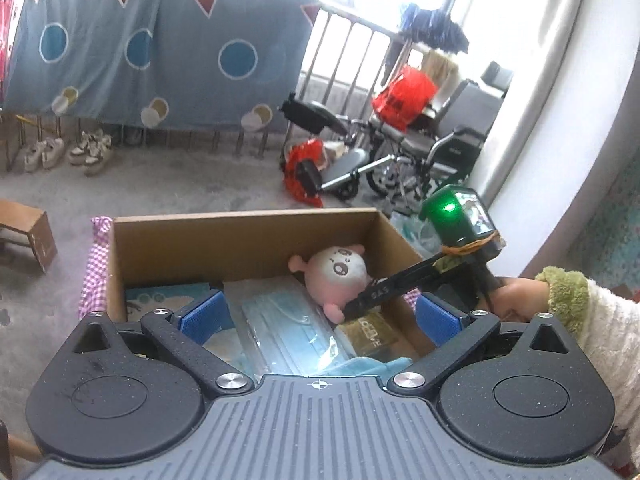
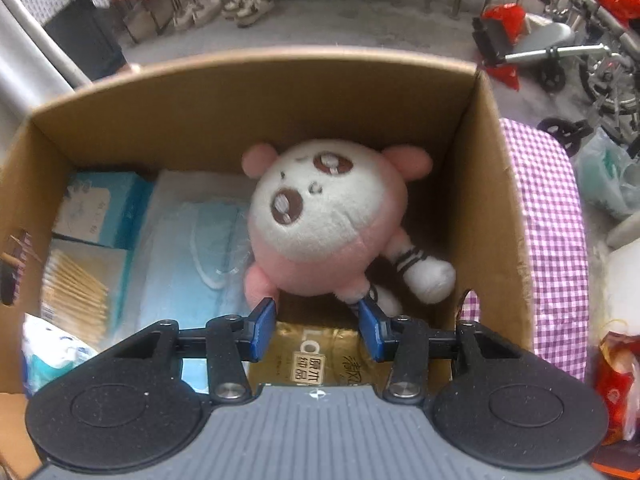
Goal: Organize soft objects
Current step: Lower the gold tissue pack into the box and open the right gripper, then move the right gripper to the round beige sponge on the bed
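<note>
In the right wrist view our right gripper (image 2: 317,330) stands with jaws released, its 2 blue pads (image 2: 264,326) just below the plush (image 2: 324,220) at frame centre; contact we cannot tell. The plush sits in the box (image 2: 240,96), against a mask pack (image 2: 192,264). Our left gripper (image 1: 318,314) hangs spread wide at the lower frame, holding nothing, over the box.

A home balcony: a patterned bedsheet (image 1: 132,52) drying on railings, sneakers (image 1: 64,152) on the concrete floor, a folded wheelchair (image 1: 404,148) nearby.
</note>
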`<state>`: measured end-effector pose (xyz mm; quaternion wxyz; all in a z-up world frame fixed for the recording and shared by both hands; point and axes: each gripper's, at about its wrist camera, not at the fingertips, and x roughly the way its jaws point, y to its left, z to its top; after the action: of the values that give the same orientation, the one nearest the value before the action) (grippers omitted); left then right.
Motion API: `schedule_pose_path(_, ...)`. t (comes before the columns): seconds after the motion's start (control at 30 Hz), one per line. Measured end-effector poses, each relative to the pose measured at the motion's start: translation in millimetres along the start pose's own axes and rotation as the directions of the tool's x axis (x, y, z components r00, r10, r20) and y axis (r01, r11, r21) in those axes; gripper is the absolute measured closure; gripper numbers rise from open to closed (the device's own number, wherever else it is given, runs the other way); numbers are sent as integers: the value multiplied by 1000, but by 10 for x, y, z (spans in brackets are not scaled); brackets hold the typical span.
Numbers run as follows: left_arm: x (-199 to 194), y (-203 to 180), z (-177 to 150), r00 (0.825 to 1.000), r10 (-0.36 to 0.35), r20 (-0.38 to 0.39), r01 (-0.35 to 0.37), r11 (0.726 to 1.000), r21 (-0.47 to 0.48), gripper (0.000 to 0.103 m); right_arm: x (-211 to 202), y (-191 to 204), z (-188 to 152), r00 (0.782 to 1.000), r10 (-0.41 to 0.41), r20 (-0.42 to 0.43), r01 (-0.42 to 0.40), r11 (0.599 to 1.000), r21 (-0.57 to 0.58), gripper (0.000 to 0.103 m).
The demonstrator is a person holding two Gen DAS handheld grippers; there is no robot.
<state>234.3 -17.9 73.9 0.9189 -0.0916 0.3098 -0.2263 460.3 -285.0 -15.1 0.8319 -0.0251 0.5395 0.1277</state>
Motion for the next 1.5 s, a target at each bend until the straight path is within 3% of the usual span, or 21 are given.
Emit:
schedule_pose_path(0.17, -314, -27, -76, 995, -40, 88, 40, 999, 3, 1, -739, -8, -242, 983, 92, 162, -96, 995, 18, 53)
schedule_pose_path(0.33, -610, -71, -228, 986, -90, 137, 90, 996, 10, 0, -1602, 8, -865, 922, 187, 338, -202, 979, 7, 48)
schedule_pose_path(0.43, -709, -113, -381, 988, -106, 115, 103, 994, 31, 0, -2047, 33, -1383, 873, 219, 436, -239, 971, -8, 46)
schedule_pose_path(0.53, -741, -117, -578, 992, -98, 74, 95, 995, 34, 0, -2285, 39, -1793, 837, 221, 500, -255, 967, 0, 45)
schedule_pose_path(0.63, -693, -98, -815, 997, -77, 9, 77, 997, 23, 0, -2300, 18, -2167, 820, 234, 522, -301, 953, 46, 44)
schedule_pose_path(0.7, -618, -82, -975, 999, -43, -33, 43, 999, 9, 0, -2190, 28, -2363, 825, 225, 518, -315, 945, 92, 44)
schedule_pose_path(0.8, -466, -127, -1179, 995, -31, -97, 32, 999, 8, 0, -1914, 83, -2573, 854, 170, 491, -276, 949, 150, 44)
schedule_pose_path(0.9, -241, -280, -1355, 988, -61, -142, 69, 997, 46, 1, -1563, 117, -2676, 889, 128, 439, -236, 951, 202, 45)
schedule_pose_path(1.03, 121, -599, -1457, 980, -99, -171, 129, 977, 171, 3, -1223, 61, -2682, 911, 124, 393, -239, 936, 257, 51)
schedule_pose_path(1.2, 605, -953, -1635, 969, -82, -233, 162, 923, 349, 9, -963, -77, -2693, 919, 157, 360, -281, 904, 323, 55)
schedule_pose_path(1.27, 775, -1043, -1679, 962, -66, -264, 171, 902, 397, 19, -887, -130, -2755, 920, 176, 350, -303, 886, 351, 62)
schedule_pose_path(1.4, 1009, -1157, -1780, 952, -33, -305, 180, 864, 470, 27, -735, -228, -2827, 922, 211, 325, -335, 855, 395, 67)
schedule_pose_path(1.5, 1100, -1194, -1827, 948, 0, -317, 170, 844, 509, 39, -635, -268, -2857, 924, 230, 304, -345, 842, 414, 69)
